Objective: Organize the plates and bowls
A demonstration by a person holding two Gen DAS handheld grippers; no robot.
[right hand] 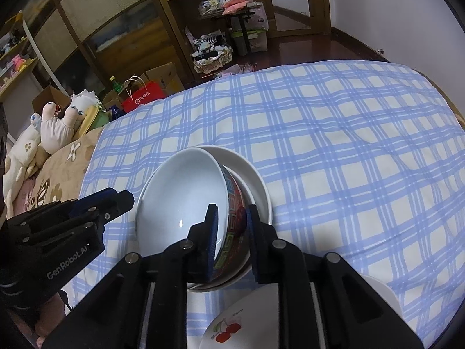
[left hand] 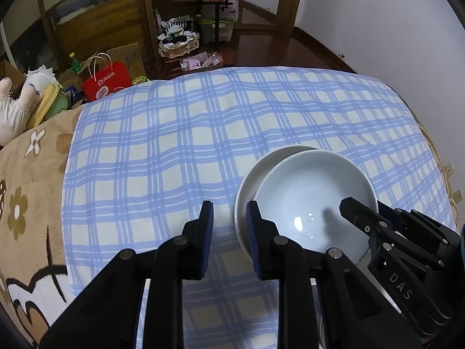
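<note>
A: Where's the bowl (right hand: 186,203) sitting?

B: Tilted inside a white plate (right hand: 255,180) on the blue checked cloth (right hand: 334,145). The right tool (right hand: 231,234) straddles its patterned rim, but I can't tell whether the pads press on it.

A: And the left tool (left hand: 228,235)?

B: Open beside the plate, nothing between its pads. A cherry plate (right hand: 226,328) lies nearer.

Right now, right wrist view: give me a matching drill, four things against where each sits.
1 bowl
2 white plate
3 cherry plate
4 red bag

A beyond the cloth, back left
B under the bowl
C nearest the camera, part hidden
D tilted, rim between the fingers of the right hand-held gripper

Pairs: 1-D, 2-B, 3-C, 4-A
</note>
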